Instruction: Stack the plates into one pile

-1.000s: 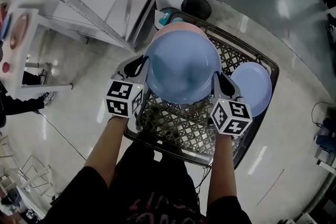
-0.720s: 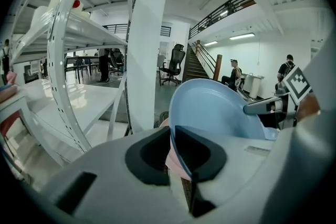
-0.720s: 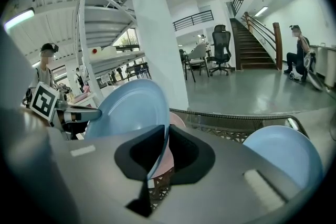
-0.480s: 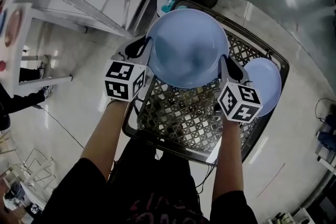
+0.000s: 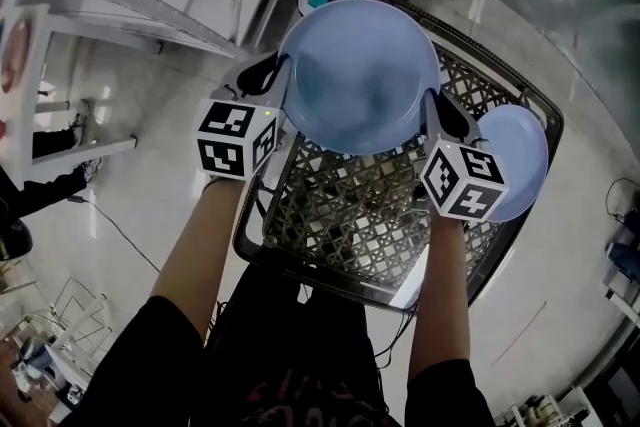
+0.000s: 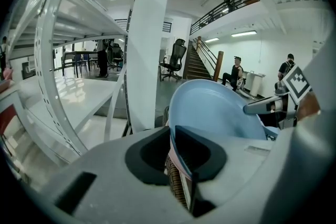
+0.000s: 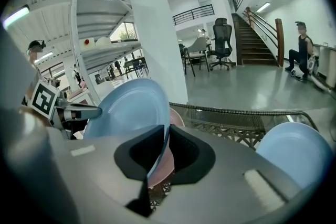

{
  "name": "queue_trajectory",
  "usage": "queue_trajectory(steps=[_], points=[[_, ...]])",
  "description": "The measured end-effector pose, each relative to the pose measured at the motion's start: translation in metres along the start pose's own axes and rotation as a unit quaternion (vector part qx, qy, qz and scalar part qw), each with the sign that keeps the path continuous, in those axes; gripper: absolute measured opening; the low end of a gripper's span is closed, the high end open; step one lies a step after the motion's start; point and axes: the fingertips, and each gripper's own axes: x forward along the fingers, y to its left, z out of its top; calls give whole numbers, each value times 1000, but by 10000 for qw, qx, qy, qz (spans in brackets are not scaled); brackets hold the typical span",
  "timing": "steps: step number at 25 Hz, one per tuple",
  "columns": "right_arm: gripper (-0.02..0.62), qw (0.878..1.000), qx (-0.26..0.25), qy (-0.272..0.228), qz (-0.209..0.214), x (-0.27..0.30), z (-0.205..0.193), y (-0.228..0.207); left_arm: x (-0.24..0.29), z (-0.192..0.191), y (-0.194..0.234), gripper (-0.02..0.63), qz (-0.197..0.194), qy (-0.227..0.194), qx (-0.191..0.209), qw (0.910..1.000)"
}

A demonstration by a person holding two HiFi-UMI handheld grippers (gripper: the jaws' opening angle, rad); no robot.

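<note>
The left claw point(image 5: 278, 83) and right claw point(image 5: 434, 107), each carrying a cube with black-and-white square markers, are clamped narrowly on opposite rims of a round, glossy, pale blue plate point(image 5: 360, 75). The plate hangs level between them above the far end of the dark mesh surface point(image 5: 350, 215). A pink plate point(image 7: 176, 116) shows just beneath it, and a second blue plate point(image 5: 518, 155) lies on the surface beyond the right claw.

held plate point(image 5: 358, 75): light blue | plate under it point(image 7: 177, 117): pink | plate right of right gripper point(image 5: 520, 160): light blue | table point(image 5: 350, 220): dark lattice mesh | left gripper point(image 6: 172, 139), right gripper point(image 7: 166, 139): grey, black pads | cubes point(image 5: 235, 137): black-and-white squares
</note>
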Motion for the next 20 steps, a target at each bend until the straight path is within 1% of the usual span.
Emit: queue_trajectory(steps=[8, 20], points=[[46, 9999, -47, 55, -78, 3, 1, -3, 7, 3, 1, 32, -47, 32, 48, 10000], [49, 9997, -112, 143, -150, 10, -1, -6, 14, -2, 3, 38, -33, 173, 161, 9997]])
